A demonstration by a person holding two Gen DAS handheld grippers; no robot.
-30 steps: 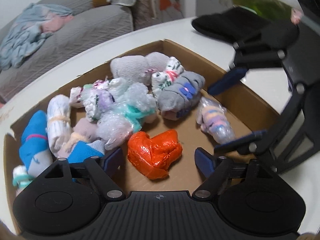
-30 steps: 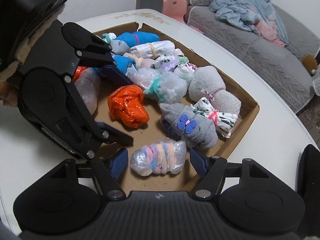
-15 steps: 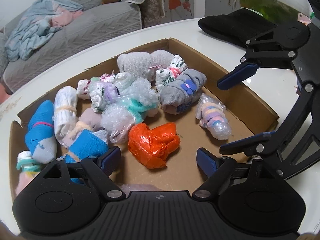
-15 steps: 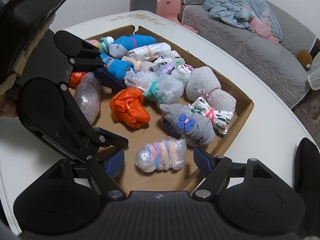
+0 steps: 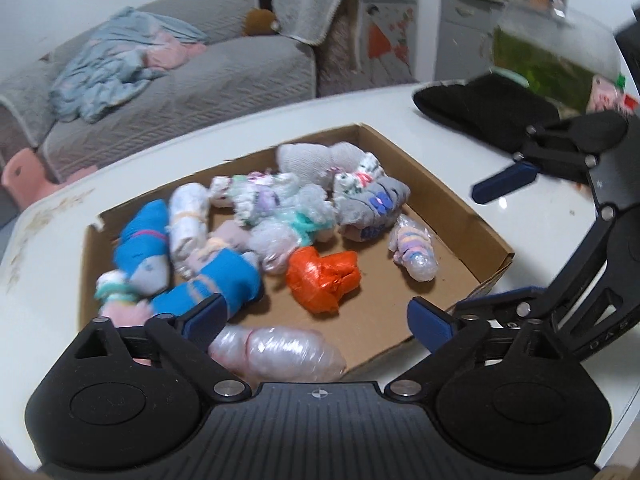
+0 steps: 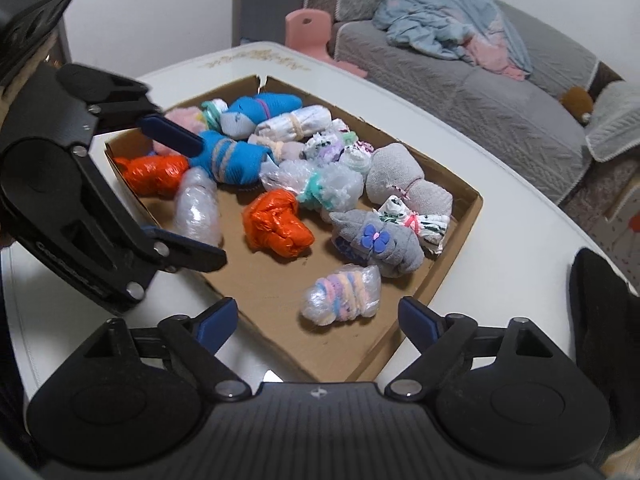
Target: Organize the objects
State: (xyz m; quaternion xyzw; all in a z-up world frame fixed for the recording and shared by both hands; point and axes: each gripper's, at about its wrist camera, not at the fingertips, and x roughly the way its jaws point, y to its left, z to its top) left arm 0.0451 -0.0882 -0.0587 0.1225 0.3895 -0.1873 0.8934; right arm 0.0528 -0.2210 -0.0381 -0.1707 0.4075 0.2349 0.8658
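Note:
A shallow cardboard box [image 5: 440, 196] [image 6: 432, 292] on the white table holds several rolled sock bundles. Among them are an orange bundle [image 5: 323, 280] [image 6: 278, 224], a pastel striped bundle in clear wrap [image 5: 414, 246] [image 6: 344, 296], a blue bundle [image 5: 212, 284] [image 6: 232, 160] and a clear-wrapped pinkish bundle [image 5: 276, 350] [image 6: 198, 210]. My left gripper [image 5: 318, 316] [image 6: 188, 196] hovers over the box's near side, jaws opening, nothing held. My right gripper [image 6: 318, 318] [image 5: 500, 240] hangs by the box edge, jaws opening; the pastel bundle lies ahead, untouched.
A second orange bundle [image 6: 154, 174] sits in the box's far left corner. A black cloth [image 5: 480, 116] [image 6: 600, 300] lies on the table beyond the box. A grey sofa [image 5: 200, 80] [image 6: 500, 100] and a pink stool [image 6: 308, 28] stand past the table's edge.
Both grippers have drawn back and up from the box and their jaws have widened. The pastel bundle no longer sits close between the right fingers. More of the box shows.

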